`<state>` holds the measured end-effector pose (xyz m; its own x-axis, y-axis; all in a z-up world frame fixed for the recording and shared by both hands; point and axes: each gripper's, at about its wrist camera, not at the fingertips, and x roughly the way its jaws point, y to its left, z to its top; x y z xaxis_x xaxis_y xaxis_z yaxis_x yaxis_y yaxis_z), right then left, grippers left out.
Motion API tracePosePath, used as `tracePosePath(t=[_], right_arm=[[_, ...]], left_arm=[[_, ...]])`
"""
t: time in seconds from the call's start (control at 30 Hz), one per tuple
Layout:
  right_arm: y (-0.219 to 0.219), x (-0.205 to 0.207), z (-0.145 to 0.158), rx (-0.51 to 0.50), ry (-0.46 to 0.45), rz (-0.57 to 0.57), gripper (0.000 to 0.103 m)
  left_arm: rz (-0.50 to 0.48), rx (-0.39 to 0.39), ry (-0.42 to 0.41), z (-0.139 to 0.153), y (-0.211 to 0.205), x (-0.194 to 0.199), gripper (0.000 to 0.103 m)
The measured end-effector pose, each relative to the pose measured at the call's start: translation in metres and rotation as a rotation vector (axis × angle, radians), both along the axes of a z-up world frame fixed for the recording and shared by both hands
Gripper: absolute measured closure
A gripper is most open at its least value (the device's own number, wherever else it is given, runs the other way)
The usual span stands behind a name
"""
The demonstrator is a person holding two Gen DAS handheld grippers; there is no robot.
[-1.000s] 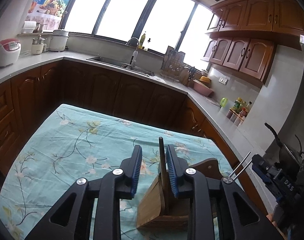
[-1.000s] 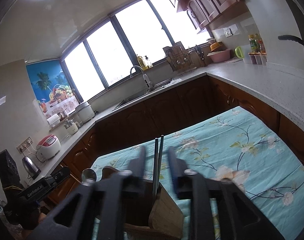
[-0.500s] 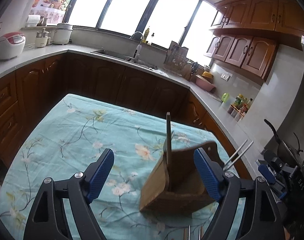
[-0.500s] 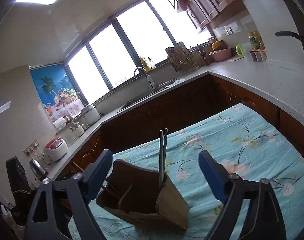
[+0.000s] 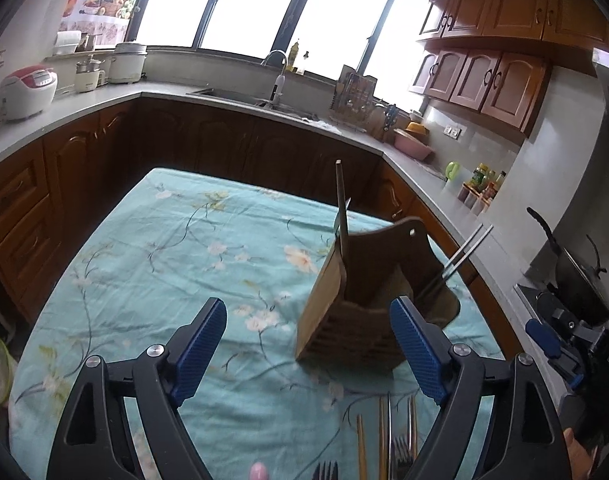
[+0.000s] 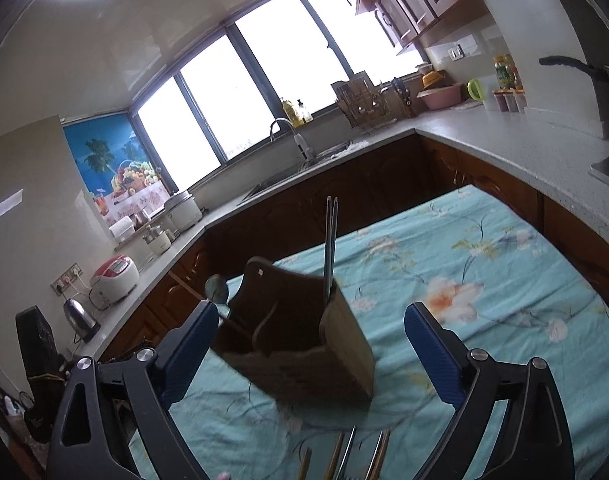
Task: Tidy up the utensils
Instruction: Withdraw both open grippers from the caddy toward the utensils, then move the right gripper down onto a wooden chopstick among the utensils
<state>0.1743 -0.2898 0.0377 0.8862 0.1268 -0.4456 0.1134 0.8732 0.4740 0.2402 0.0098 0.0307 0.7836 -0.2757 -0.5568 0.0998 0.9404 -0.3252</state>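
Utensils are the subject: some already stand in the wooden holder (image 5: 368,300), others lie loose on the floral-clothed counter (image 5: 176,256).

Counter: carries everything. Its cloth is wrinkled just ahead of both pairs of tongs; a dragged tip could catch a fold and pull the cloth, and the holder with it.

Wooden holder: stands ahead of and between the blue pads of the left tongs (image 5: 308,344), nearer the right-hand pad, and ahead of the right tongs (image 6: 310,344), toward their left pad. It looks tall and light, so a sideways knock from either pad, or from a utensil pushed in at an angle, could probably tip it.

Left tongs: jaws wide, having just been opening; nothing is gripped. Right tongs: jaws likewise wide, just opened further, and empty.

Wooden-handled utensil (image 5: 341,208): upright at the holder's near-left corner in the left view, rising well above the rim. Its long lever arm makes it the likeliest thing to be clipped by a returning pad.

Metal chopsticks (image 6: 330,248): a pair standing together at the corner compartment in the right view, leaning outward in the left view; a bump could lever them out.

Loose chopsticks and forks (image 5: 384,444): lying close together just below and between the tongs. Thin, flat and slippery, they invite a pinch that takes two at once, or a slip that lets one fall.
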Motion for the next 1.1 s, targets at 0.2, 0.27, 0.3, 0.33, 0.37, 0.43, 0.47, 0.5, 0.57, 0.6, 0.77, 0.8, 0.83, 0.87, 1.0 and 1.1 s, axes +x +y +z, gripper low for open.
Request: tracePosePath(t=[0.2, 0.27, 0.3, 0.33, 0.37, 0.43, 0.47, 0.5, 0.57, 0.6, 0.77, 0.8, 0.83, 0.87, 1.0, 1.1], right_arm=[[0.007, -0.017, -0.006, 0.023, 0.021, 0.013, 0.007], [0.01, -0.024, -0.007, 0.022, 0.026, 0.017, 0.007], [0.01, -0.028, -0.008, 0.022, 0.028, 0.018, 0.007], [0.011, -0.031, -0.009, 0.023, 0.03, 0.018, 0.007], [0.012, -0.035, -0.01, 0.023, 0.033, 0.017, 0.007], [0.014, -0.041, -0.012, 0.023, 0.04, 0.018, 0.007], [0.014, -0.043, -0.013, 0.022, 0.044, 0.021, 0.007], [0.016, -0.046, -0.013, 0.02, 0.05, 0.024, 0.007], [0.018, -0.052, -0.015, 0.018, 0.057, 0.03, 0.007], [0.019, -0.055, -0.016, 0.016, 0.058, 0.032, 0.007], [0.027, -0.067, -0.022, -0.009, 0.077, 0.052, 0.007], [0.029, -0.07, -0.024, -0.017, 0.084, 0.055, 0.007], [0.03, -0.073, -0.026, -0.028, 0.09, 0.058, 0.007], [0.032, -0.076, -0.028, -0.04, 0.099, 0.058, 0.007], [0.036, -0.085, -0.036, -0.076, 0.129, 0.054, 0.007], [0.038, -0.091, -0.041, -0.083, 0.143, 0.063, 0.007]], left_arm=[[-0.002, -0.008, 0.032, 0.0, 0.005, -0.028, 0.019], [0.0, -0.014, 0.041, -0.001, 0.008, -0.039, 0.019], [-0.001, -0.016, 0.044, -0.001, 0.008, -0.042, 0.019], [-0.001, -0.018, 0.048, -0.002, 0.009, -0.048, 0.019], [-0.001, -0.018, 0.051, -0.002, 0.01, -0.052, 0.019], [-0.003, -0.018, 0.058, -0.004, 0.011, -0.061, 0.019], [-0.002, -0.015, 0.061, -0.005, 0.01, -0.064, 0.019], [-0.002, -0.013, 0.064, -0.005, 0.009, -0.065, 0.019], [-0.003, -0.012, 0.07, -0.006, 0.01, -0.073, 0.019], [-0.004, -0.01, 0.071, -0.007, 0.008, -0.075, 0.019], [-0.007, 0.005, 0.083, -0.009, 0.009, -0.091, 0.019], [-0.007, 0.006, 0.086, -0.009, 0.008, -0.093, 0.019], [-0.007, 0.007, 0.091, -0.01, 0.009, -0.097, 0.019], [-0.008, 0.007, 0.095, -0.011, 0.009, -0.099, 0.019], [-0.013, 0.014, 0.111, -0.015, 0.005, -0.102, 0.019], [-0.018, 0.016, 0.123, -0.017, 0.003, -0.106, 0.019]])
